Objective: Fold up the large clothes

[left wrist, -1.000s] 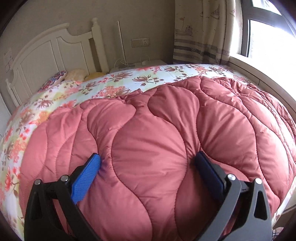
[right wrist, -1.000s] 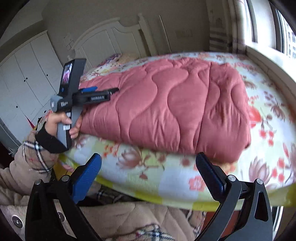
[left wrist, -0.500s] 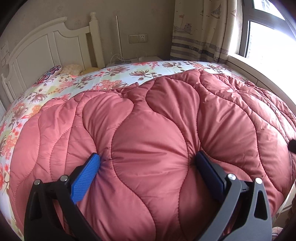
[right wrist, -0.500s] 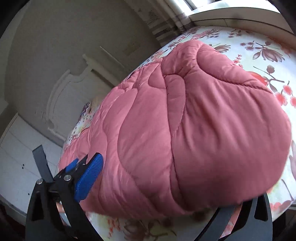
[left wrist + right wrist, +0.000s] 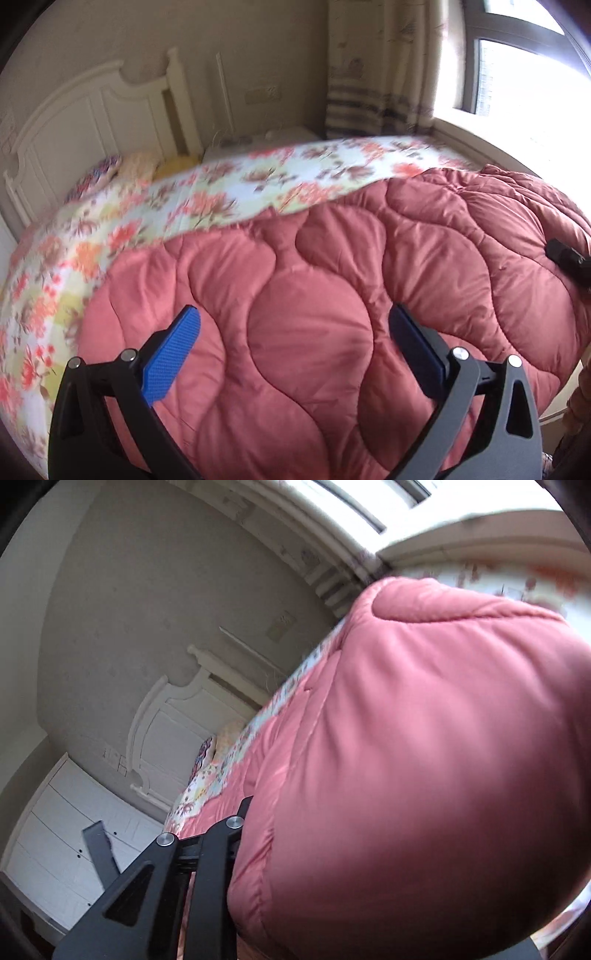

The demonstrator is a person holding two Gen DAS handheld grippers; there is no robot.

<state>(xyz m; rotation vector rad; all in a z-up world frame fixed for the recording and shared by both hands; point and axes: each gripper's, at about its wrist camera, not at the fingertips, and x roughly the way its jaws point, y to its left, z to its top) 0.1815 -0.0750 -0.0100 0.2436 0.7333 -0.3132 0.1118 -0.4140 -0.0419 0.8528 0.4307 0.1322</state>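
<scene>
Spreading across the floral bed (image 5: 221, 184), the pink quilt (image 5: 314, 332) is straddled by the open left claw (image 5: 295, 343); a near edge must be pinched next. Through the right view, the right claw (image 5: 221, 849) appears closed on the quilt's corner, judged the grasping step.

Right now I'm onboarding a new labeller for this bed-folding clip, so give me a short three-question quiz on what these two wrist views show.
1. True or false: the left gripper has its jaws spread wide over the pink quilt.
2. What lies directly under the quilt? A) a bare wooden floor B) a floral bedsheet C) a grey carpet
3. Fill in: in the right wrist view, the right gripper's pads are hidden behind a bulge of the ____.

Key
1. True; both blue pads stand far apart.
2. B.
3. Quilt; the bulge fills most of the view, so whether the right gripper is open or shut cannot be told.
</scene>
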